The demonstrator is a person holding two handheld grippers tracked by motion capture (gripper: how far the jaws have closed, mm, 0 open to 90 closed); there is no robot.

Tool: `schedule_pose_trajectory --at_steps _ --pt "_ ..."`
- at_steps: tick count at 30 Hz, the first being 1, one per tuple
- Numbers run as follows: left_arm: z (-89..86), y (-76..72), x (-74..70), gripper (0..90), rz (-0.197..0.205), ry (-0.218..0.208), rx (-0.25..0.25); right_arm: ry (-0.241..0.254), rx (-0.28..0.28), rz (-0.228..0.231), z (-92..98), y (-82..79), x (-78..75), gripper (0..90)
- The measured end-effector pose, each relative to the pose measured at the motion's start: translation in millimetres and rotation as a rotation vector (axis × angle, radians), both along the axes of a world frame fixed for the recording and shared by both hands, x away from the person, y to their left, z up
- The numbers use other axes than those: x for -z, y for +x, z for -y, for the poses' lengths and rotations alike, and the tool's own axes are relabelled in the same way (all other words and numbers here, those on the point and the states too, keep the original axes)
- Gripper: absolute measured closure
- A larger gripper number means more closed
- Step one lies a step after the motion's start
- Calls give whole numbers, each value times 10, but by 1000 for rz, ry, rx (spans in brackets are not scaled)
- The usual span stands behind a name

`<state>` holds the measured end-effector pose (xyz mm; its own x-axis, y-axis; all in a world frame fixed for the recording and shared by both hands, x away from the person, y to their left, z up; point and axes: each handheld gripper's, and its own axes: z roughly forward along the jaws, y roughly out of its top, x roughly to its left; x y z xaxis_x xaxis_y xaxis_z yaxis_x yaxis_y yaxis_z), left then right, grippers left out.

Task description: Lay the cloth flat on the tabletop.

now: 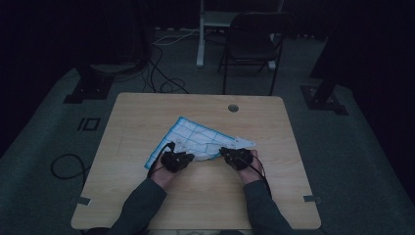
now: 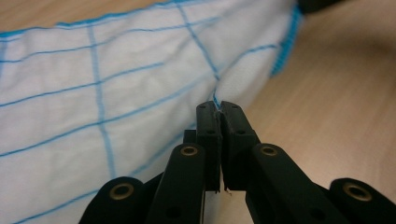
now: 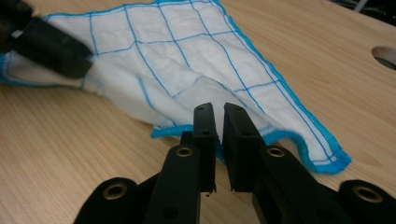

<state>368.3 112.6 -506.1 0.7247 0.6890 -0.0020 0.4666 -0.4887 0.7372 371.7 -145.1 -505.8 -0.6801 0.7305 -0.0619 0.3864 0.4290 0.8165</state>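
A white cloth [image 1: 195, 137] with a blue grid and blue hem lies crumpled, partly folded, in the middle of the wooden table [image 1: 137, 117]. My left gripper [image 1: 190, 157] is at its near left edge. In the left gripper view its jaws [image 2: 219, 109] are shut on a pinched ridge of the cloth [image 2: 116, 93]. My right gripper [image 1: 223, 151] is at the near right edge. In the right gripper view its jaws [image 3: 218, 112] stand a narrow gap apart over the cloth's hem [image 3: 187, 60], not pressing on it. The left gripper [image 3: 51, 46] shows there at the far left, on the cloth.
A round cable hole [image 1: 233, 107] sits near the table's far edge. Beyond the table stand a dark folding chair [image 1: 254, 44] and a white post [image 1: 200, 34]. Cables [image 1: 68, 166] lie on the grey floor at the left. The room is dim.
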Motion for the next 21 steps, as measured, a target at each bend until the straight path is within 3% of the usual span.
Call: schedule_pose_trajectory --at_steps 3,6,13,21 --pt "-50 73 -9 880 -11 -26 -24 -5 -7 8 -22 -9 -4 814" --pt "-126 205 -59 881 -18 -71 -59 -10 0 19 -74 -9 3 730" --pt "-193 408 -100 881 -20 -77 -118 -4 27 27 -104 19 -2 684" --pt "-294 691 35 879 -73 -63 -224 2 24 58 -113 -22 -45 690"
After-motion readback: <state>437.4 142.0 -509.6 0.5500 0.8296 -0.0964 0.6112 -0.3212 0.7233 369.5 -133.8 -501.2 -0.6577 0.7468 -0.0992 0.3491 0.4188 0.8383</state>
